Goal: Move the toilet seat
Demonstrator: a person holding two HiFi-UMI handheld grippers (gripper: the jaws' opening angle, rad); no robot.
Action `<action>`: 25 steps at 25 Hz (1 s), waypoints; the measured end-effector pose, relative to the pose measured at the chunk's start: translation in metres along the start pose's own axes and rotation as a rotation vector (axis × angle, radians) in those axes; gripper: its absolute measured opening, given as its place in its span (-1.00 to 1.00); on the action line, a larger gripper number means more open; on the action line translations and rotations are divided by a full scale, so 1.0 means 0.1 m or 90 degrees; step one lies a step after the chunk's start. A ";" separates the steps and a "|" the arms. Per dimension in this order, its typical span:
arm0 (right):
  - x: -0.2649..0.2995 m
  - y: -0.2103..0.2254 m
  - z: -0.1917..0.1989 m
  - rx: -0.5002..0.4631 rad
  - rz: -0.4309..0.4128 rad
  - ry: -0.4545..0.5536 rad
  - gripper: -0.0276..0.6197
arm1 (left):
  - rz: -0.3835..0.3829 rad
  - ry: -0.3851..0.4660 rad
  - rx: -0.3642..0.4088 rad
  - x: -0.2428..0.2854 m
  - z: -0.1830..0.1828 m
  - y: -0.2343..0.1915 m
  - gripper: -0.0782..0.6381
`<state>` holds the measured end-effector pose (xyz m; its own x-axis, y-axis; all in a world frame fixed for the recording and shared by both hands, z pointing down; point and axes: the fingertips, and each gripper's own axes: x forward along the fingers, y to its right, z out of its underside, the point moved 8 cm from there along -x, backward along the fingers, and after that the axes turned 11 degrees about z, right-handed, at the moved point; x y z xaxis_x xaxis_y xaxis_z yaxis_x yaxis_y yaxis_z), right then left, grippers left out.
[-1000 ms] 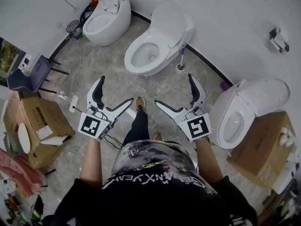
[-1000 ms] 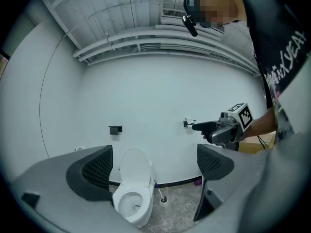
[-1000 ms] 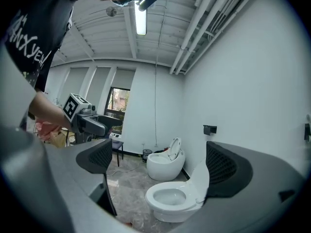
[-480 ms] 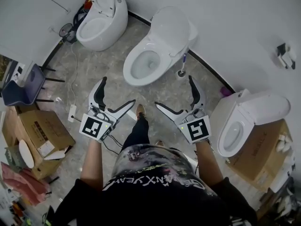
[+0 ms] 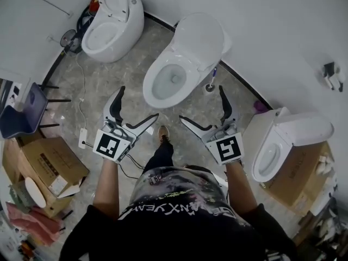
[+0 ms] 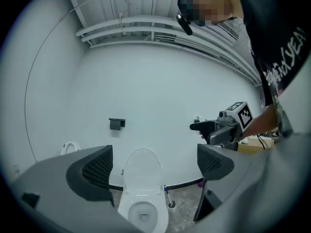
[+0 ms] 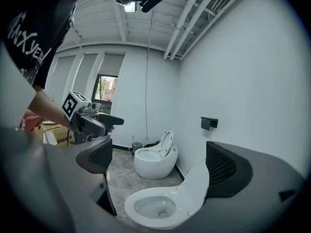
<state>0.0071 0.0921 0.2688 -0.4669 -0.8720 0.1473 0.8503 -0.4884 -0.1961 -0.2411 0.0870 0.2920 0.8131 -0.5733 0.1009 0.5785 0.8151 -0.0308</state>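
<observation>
The middle white toilet stands against the wall ahead of me, with its seat and lid raised against the tank. The left gripper view faces it head-on, so its bowl sits below the upright lid. The right gripper view shows the same bowl and lid from the side. My left gripper and right gripper are both open and empty. They hover side by side short of the bowl and touch nothing.
An egg-shaped toilet with its seat up stands at the far left, and a third toilet at the right. A toilet brush stands beside the middle bowl. Cardboard boxes, a chair and a floor cable lie to the left.
The view has moved forward and slightly right, so the middle toilet is nearer the grippers. Both grippers stay open and keep their spacing.
</observation>
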 end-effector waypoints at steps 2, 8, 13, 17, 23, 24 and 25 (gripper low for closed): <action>0.14 -0.01 -0.03 0.003 0.005 0.000 0.89 | 0.006 0.010 -0.010 0.03 -0.04 -0.14 0.68; 0.39 0.01 -0.03 0.012 0.018 -0.009 0.89 | 0.017 0.011 -0.013 0.11 -0.01 -0.43 0.68; 0.50 0.08 -0.03 0.011 0.020 -0.011 0.89 | 0.017 0.016 -0.019 0.19 -0.02 -0.50 0.68; 0.57 0.13 -0.04 0.014 0.013 -0.004 0.89 | 0.010 0.014 -0.019 0.23 -0.03 -0.52 0.68; 0.70 0.24 0.01 0.021 -0.004 0.001 0.89 | -0.013 -0.005 -0.003 0.34 0.00 -0.58 0.68; 0.72 0.27 0.02 0.020 -0.007 0.003 0.89 | -0.020 -0.005 0.000 0.36 -0.01 -0.59 0.68; 0.74 0.30 0.03 0.021 -0.009 0.004 0.89 | -0.028 -0.003 0.001 0.39 -0.01 -0.59 0.68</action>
<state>-0.0013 0.0136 0.2768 -0.4807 -0.8650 0.1439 0.8508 -0.4998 -0.1624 -0.2433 0.0158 0.2965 0.7863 -0.6085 0.1069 0.6139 0.7890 -0.0242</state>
